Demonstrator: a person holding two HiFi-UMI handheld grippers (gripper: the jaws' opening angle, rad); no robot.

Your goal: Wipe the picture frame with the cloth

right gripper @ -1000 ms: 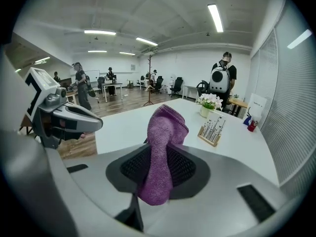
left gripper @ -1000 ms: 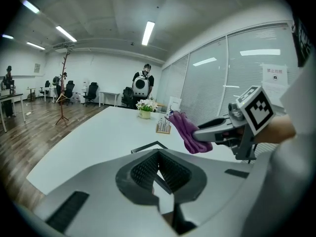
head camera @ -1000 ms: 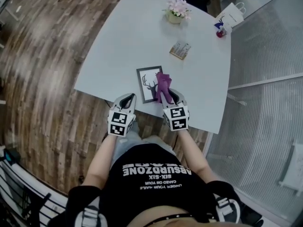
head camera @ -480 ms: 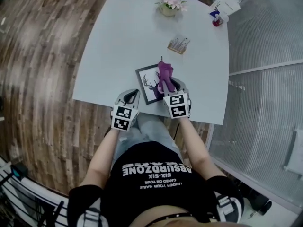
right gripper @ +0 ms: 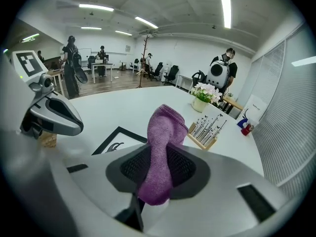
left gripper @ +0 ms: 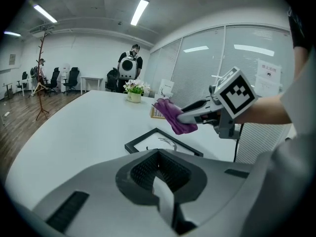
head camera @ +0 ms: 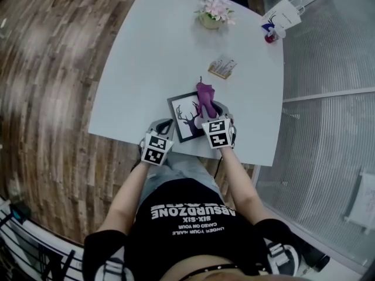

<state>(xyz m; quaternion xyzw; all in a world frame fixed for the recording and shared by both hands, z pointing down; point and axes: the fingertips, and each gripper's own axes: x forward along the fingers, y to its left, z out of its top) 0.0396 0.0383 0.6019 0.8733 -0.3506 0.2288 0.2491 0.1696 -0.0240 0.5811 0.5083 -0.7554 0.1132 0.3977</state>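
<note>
Purple cloth (head camera: 204, 96) sticks up out of the right gripper (head camera: 207, 114), a bit below the middle of the head view. The right gripper's jaws are squeezed tight on the lower end of the cloth, and the loose end flops out in front. The left gripper (head camera: 166, 124) sits just to the left. Its jaws are pressed together with nothing in them.

The picture frame (head camera: 186, 117) lies flat on the white table (head camera: 158, 51), close to the table's near edge. It has a black rim and a deer drawing inside. In the left gripper view the cloth looks lifted a little above the frame's right side and is not pressing on it.

I think the wiping is only just starting. To do it well, the loose end should come down flat on the glass. Then it should slide across in long, soft strokes, right out to the corners. The frame may skid, and the table edge is near. The left gripper could rest on the rim to keep it steady.
</note>
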